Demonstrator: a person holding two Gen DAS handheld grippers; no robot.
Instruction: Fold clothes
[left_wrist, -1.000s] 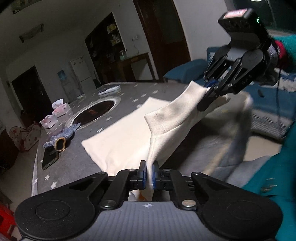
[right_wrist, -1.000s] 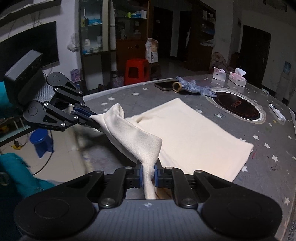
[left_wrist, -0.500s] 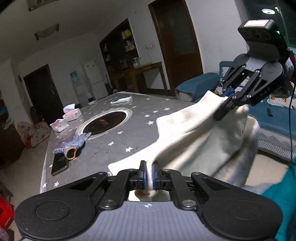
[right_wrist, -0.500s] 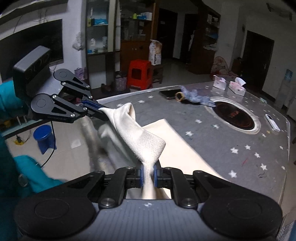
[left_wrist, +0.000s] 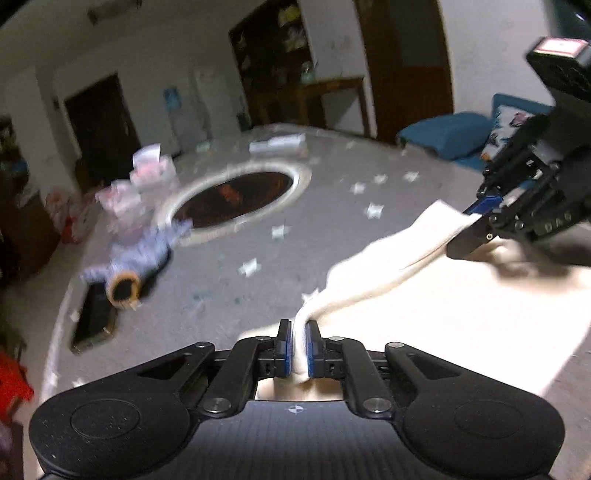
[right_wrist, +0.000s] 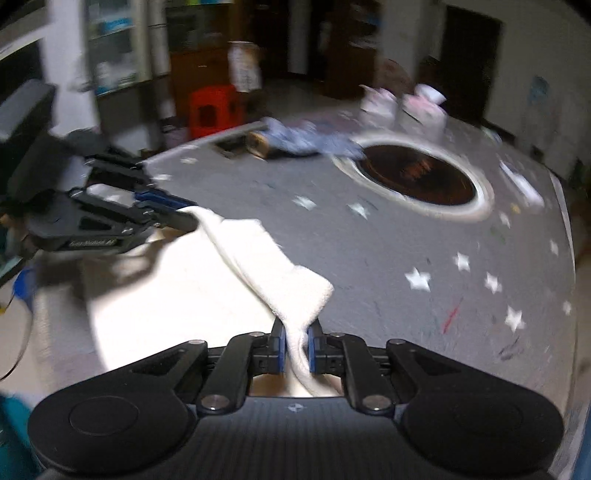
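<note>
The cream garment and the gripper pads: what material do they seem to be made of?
Cream garment: looks like a soft, matte knit, perhaps cotton or fleece; it drapes and bunches thickly between the pads. The motion blur hides the weave.
Pads of the left gripper: blue, probably rubber or soft plastic, smooth and matte, on black plastic-looking fingers.

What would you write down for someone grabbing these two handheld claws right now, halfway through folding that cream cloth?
Left gripper: pinching one corner of the cream fabric garment; its jaws have just been opening slightly, cloth between them.
Right gripper: pinching the other corner, jaws likewise just easing open.
The garment lies on the grey star-patterned table, near edge; the held edge is carried over it, slightly raised.
Done: edge lifted and brought across.
Left: lay it down, release, smooth, probably fold again.
Nearby: bluish glove, dark round inset cooktop. Frames are blurred.
</note>
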